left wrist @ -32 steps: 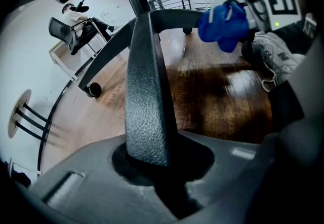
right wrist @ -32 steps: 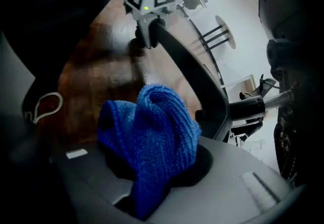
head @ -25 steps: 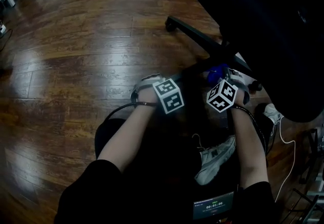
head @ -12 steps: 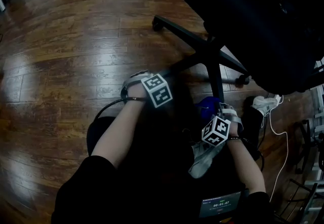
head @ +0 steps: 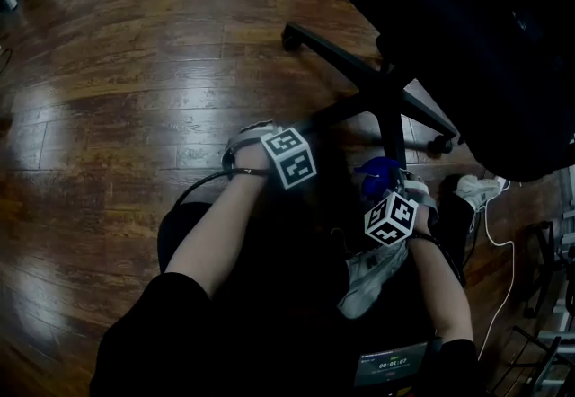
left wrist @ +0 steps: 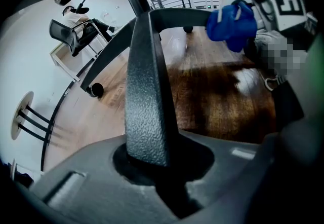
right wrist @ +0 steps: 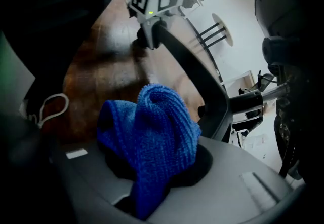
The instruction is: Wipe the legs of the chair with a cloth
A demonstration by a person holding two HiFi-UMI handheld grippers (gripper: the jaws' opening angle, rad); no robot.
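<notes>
**Chair base, black.** The hub (head: 388,92) is the reference for all places.

- **Leg** (left wrist: 144,91): textured, runs from the hub toward the person's left. The left gripper (left wrist: 162,164) is clenched on its outer part, with the leg seated between the jaws.
- **Second leg** (head: 393,136): runs from the hub straight toward the person.
- **Cloth** (right wrist: 152,126): blue, knitted, bunched. The right gripper (right wrist: 154,181) grasps it by a lower fold, and the rest stands free above the jaws. It sits by the second leg's outer end, away from the hub. Whether it touches that leg cannot be told.
- **Castor** (head: 289,36): at the end of a far leg, left of the hub, on the wooden floor (head: 135,72).
- **Shoe** (head: 370,271): white, past the second leg's end, on the side away from the hub.

**Hazards, as judged:**

1. The pinch takes in little of the cloth, so dragging it over the rough surface could pull it free.
2. Bunched, the cloth would meet the leg on a small patch only, leaving the sides and underside unwiped.
3. The base rides on castors. If the left grip slackens, a stroke toward the hub could roll or swing it.
4. The shoe crowds the outer end of the stroke and may get knocked.
</notes>
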